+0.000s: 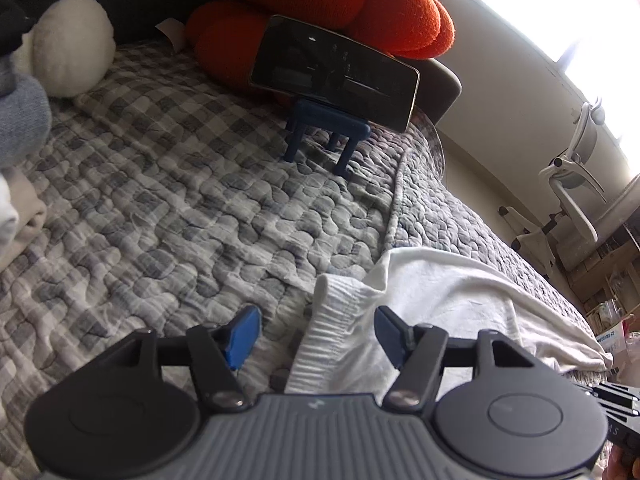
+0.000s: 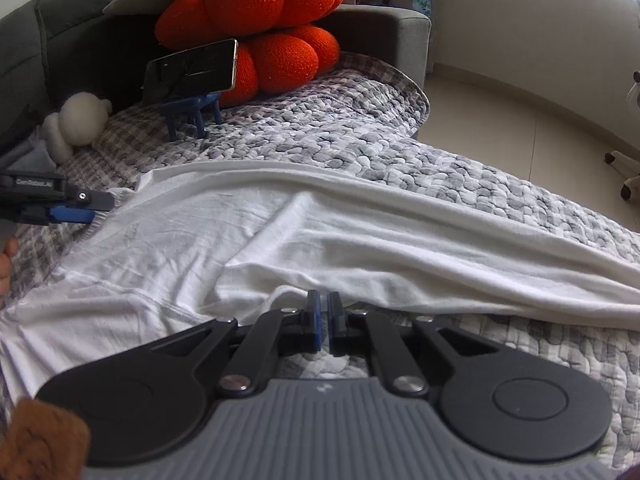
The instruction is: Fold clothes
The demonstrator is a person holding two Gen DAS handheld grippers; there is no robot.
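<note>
1. A white garment [image 2: 320, 232] of thin, soft knit lies spread across a bed, creased into long shallow folds, with a stitched seam running near its lower edge in the right wrist view.
2. One end of it shows a ribbed band [image 1: 336, 332], finely corrugated, lying toward the left claw.
3. The bed is covered by a quilt [image 1: 180, 200] in grey and white check, stitched into puffy pebble-like cells.
4. The left claw [image 1: 316, 336] stands apart, its blue pads wide of each other; the ribbed band lies between them, and neither pad presses on it.
5. The right claw [image 2: 324, 320] has its blue pads almost together with a thin slit between; whether any cloth is caught there cannot be told. Its tips sit at the near edge of the white garment.
6. A dark, glossy phone [image 1: 336, 72] with rounded corners rests tilted on a small blue stand [image 1: 328, 132] with thin legs, on the quilt.
7. Behind the phone sit fuzzy orange lobed cushions [image 2: 256, 12].
8. A round, fleecy white plush toy [image 1: 68, 44] lies to the left of the phone.
</note>
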